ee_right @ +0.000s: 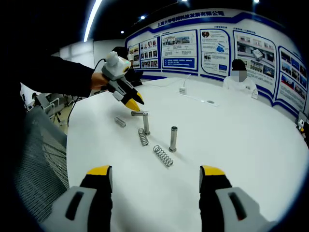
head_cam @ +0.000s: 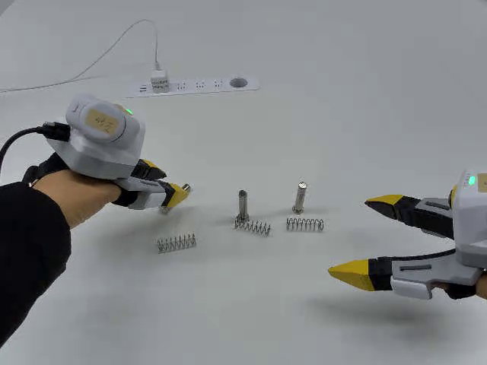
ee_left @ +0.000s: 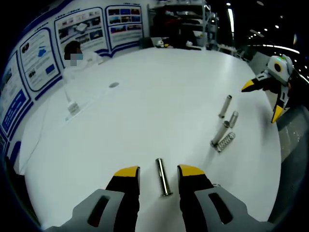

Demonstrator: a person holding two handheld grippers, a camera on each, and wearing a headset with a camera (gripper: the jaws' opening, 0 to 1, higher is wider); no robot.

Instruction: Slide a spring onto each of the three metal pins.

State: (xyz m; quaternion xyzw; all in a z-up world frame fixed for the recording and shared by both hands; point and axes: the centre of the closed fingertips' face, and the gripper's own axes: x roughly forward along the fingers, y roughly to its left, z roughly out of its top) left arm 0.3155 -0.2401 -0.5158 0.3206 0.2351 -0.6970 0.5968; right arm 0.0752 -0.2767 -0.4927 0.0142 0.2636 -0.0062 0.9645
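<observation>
While the left gripper [head_cam: 175, 195] is hanging low over the white table [head_cam: 342, 91], its jaws are standing apart on either side of a metal pin [ee_left: 163, 176] lying lengthwise between them, seemingly ready to close on it. A middle pin [head_cam: 243, 204] and a right pin [head_cam: 300, 196] are standing upright mid-surface, a spring [head_cam: 253, 226] and a second spring [head_cam: 305, 223] lying at their feet. A third spring [head_cam: 176, 242] is lying nearer the front edge. The right gripper [head_cam: 364, 237] is hovering by the right edge, jaws spread wide and empty, probably waiting. A power strip [head_cam: 190, 85] is sitting near the far edge, and blue-framed posters [ee_right: 188, 46] are lining the wall.
</observation>
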